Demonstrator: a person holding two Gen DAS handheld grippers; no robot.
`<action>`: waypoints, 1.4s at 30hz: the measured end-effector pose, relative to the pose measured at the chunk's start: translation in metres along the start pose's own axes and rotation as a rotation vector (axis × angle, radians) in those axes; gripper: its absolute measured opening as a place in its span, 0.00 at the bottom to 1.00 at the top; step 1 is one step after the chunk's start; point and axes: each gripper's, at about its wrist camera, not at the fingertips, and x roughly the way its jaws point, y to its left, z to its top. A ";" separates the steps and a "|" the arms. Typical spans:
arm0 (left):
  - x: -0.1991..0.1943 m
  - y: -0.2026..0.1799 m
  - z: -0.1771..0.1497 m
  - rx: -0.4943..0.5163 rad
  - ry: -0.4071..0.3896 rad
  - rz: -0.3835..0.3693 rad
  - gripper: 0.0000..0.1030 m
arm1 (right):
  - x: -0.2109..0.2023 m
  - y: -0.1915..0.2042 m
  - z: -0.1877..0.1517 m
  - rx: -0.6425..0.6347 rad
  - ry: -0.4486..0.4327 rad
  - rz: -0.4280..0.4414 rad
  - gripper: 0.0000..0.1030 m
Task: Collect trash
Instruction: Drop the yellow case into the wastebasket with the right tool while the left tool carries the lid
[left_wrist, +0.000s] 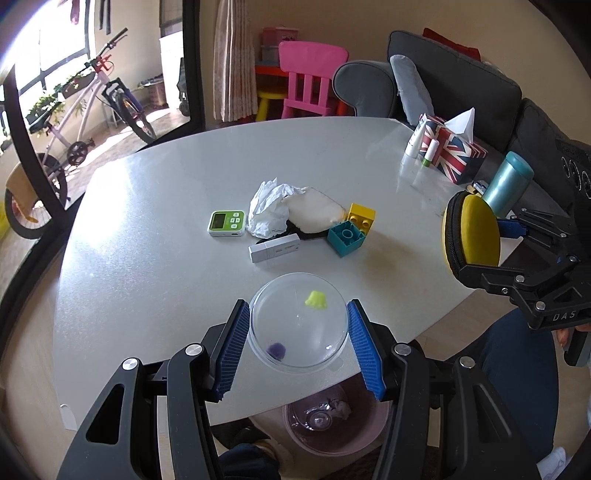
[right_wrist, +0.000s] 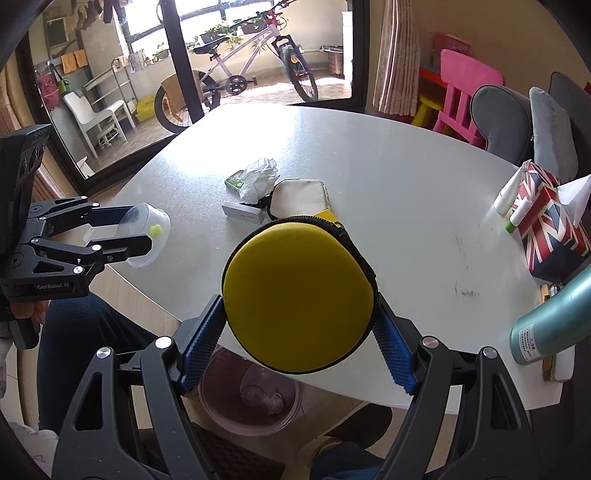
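Note:
My left gripper (left_wrist: 298, 314) is shut on a clear plastic dish (left_wrist: 299, 332), its blue pads pressing on both sides. Inside the dish lie a small yellow scrap (left_wrist: 315, 299) and a purple fuzzy ball (left_wrist: 275, 349). My right gripper (right_wrist: 299, 301) is shut on a round yellow zip case (right_wrist: 299, 291), held above the table's near edge. Both are lifted off the white table (left_wrist: 147, 221). A crumpled white tissue (left_wrist: 267, 210) lies mid-table. On the floor below the table edge stands a pinkish bin (right_wrist: 251, 398) with a crumpled scrap in it.
Around the tissue lie a green timer (left_wrist: 226, 222), a white stick-shaped device (left_wrist: 275, 251), a pale pouch (left_wrist: 316, 214) and yellow and teal blocks (left_wrist: 345, 238). A flag-printed tissue box (left_wrist: 458, 151) and a teal bottle (left_wrist: 508, 182) stand at the right. A person's legs flank the bin.

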 end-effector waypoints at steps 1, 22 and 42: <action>-0.003 -0.001 -0.002 0.001 -0.006 -0.002 0.52 | -0.003 0.003 -0.002 -0.003 0.000 0.003 0.75; -0.038 -0.018 -0.039 0.006 -0.010 -0.031 0.52 | -0.022 0.042 -0.050 -0.056 0.054 0.083 0.75; -0.037 -0.018 -0.050 0.003 0.008 -0.054 0.52 | -0.013 0.050 -0.059 -0.066 0.095 0.129 0.87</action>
